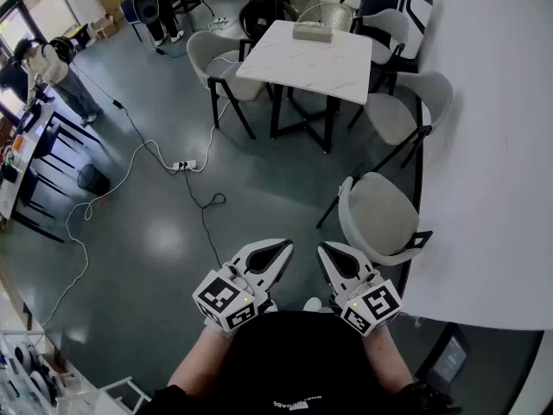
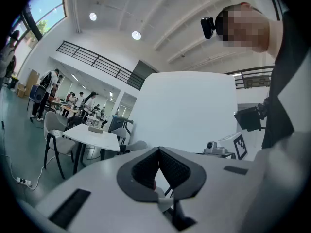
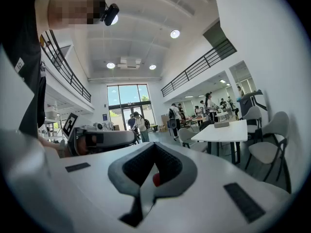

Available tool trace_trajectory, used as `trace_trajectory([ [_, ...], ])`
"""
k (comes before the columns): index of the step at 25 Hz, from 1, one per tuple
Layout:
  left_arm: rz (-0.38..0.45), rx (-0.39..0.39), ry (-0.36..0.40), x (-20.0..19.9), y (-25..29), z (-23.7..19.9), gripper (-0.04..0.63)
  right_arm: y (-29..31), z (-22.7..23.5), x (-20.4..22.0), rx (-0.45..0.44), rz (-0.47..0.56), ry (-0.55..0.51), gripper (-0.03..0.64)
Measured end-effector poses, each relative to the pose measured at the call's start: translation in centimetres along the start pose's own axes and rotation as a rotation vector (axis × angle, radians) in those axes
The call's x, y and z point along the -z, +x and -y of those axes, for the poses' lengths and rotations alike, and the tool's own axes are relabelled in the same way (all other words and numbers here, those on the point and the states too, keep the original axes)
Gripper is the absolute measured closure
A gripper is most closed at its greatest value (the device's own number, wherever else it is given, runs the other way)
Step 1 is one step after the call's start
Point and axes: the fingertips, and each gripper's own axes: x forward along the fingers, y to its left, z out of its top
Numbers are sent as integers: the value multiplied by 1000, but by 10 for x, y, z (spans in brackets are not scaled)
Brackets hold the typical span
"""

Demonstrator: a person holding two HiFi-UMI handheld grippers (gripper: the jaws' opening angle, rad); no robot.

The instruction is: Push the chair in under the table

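A white square table point(image 1: 302, 50) with a small box point(image 1: 312, 31) on it stands ahead, across the grey floor. Grey shell chairs ring it: one on its left point(image 1: 216, 63) and one angled off its near right corner point(image 1: 402, 111). A third grey chair point(image 1: 380, 214) stands apart by the white wall, just ahead of my right gripper. Both grippers are close to my body, level and far from the table. My left gripper point(image 1: 275, 251) point(image 2: 158, 152) is shut with nothing in it. So is my right gripper point(image 1: 333, 253) point(image 3: 153, 147). The right gripper view shows the table point(image 3: 221, 129) and a chair point(image 3: 269, 144) to its right.
A white wall point(image 1: 492, 145) with a dark base runs along the right. A power strip point(image 1: 182, 165) and cables point(image 1: 130, 158) lie on the floor to the left. Beyond them are a black bin point(image 1: 92, 180), a desk edge point(image 1: 17, 158) and a person point(image 1: 60, 76). More people and tables are at the back.
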Motion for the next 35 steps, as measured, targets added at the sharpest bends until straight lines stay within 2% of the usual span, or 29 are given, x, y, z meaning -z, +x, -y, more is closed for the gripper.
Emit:
trace_trajectory([
  [11,-12,1,-10,2,-5,-8,589,8,0,3,9,-3,21,607],
  [20,-14,-7,-25,5,-40,-29,589,28,-19,5,18,25,93,606],
  [29,-21,-44,-87,20,-79,-67,589,48,-38,28,53,-12,78,606],
  [35,-48,-43,-113,33,-66,-71,589,50,-25,35,60,-34,100,606],
])
